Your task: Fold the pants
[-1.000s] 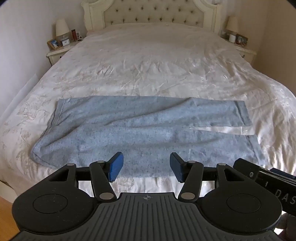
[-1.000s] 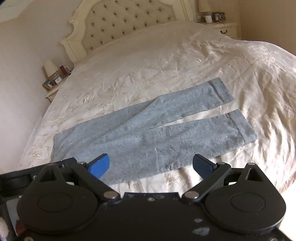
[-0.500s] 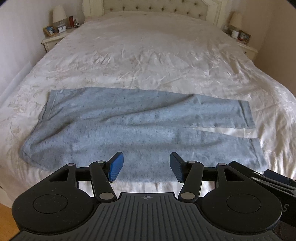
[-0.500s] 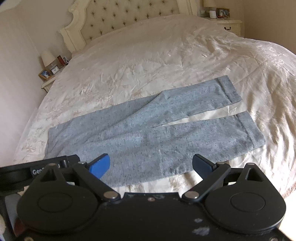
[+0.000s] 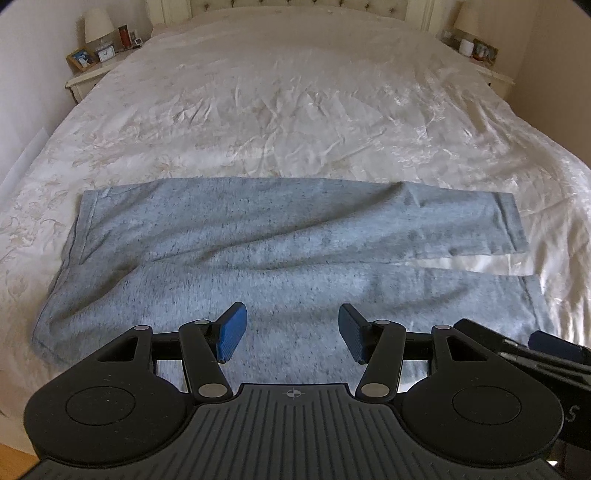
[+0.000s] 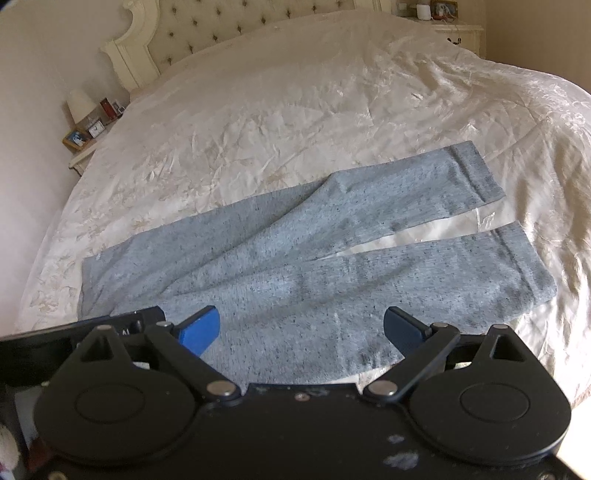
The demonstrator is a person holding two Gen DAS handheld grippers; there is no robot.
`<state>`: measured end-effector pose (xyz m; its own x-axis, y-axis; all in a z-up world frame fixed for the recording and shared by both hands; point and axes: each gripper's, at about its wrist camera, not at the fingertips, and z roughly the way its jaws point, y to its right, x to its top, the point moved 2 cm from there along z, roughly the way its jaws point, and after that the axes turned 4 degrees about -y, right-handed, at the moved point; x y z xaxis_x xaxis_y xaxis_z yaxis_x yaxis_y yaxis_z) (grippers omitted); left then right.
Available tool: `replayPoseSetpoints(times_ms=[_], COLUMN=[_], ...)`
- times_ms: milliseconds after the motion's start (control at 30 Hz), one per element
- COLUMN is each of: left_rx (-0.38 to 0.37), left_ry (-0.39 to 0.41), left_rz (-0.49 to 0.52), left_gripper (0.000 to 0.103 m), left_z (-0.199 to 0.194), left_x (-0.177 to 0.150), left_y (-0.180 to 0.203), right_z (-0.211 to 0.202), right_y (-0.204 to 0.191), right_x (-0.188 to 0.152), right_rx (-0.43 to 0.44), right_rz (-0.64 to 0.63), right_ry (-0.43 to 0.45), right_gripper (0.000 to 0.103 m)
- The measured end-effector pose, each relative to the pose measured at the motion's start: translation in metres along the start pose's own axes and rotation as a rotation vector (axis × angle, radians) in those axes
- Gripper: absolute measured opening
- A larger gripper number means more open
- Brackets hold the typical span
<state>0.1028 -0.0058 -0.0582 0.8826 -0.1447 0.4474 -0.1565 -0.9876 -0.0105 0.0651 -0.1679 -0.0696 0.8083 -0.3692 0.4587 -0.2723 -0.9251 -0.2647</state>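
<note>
While closing in on the bed, both cameras now sit lower and nearer than a second ago; grey sweatpants [image 5: 280,254] fill more of each view, headboard nearly out of frame in the left wrist view; judged as the approach before a first grasp, nothing folded yet. Left gripper [image 5: 291,334] spread wide, empty, poised above the near edge of the sweatpants around mid-length; right gripper [image 6: 301,332] likewise spread wide, empty, over the near leg; contact with the cloth not visible. One pair of sweatpants, lying flat across the cream bedspread [image 5: 295,110], well short of the headboard [image 6: 207,33]; waistband to the left, two legs to the right, split by a narrow wedge of bedspread; two cuffs, far one [image 6: 476,173] and near one [image 6: 528,266]. Two nightstands flanking the headboard; two lamps, one on each.
</note>
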Motion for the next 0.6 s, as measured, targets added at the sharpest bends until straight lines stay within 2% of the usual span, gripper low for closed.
replayPoseSetpoints(times_ms=[267,600], left_rx=[0.005,0.07], left_ry=[-0.028,-0.072], left_rz=[0.005,-0.023], left_gripper=[0.054,0.054], left_z=[0.016,0.028], left_x=[0.007,0.007], left_y=[-0.004,0.008], right_z=[0.018,0.033], right_y=[-0.001,0.032], right_x=[0.008,0.019], right_rx=[-0.024,-0.014], right_rz=[0.008,0.034], right_ry=[-0.036,-0.081], right_gripper=[0.101,0.101])
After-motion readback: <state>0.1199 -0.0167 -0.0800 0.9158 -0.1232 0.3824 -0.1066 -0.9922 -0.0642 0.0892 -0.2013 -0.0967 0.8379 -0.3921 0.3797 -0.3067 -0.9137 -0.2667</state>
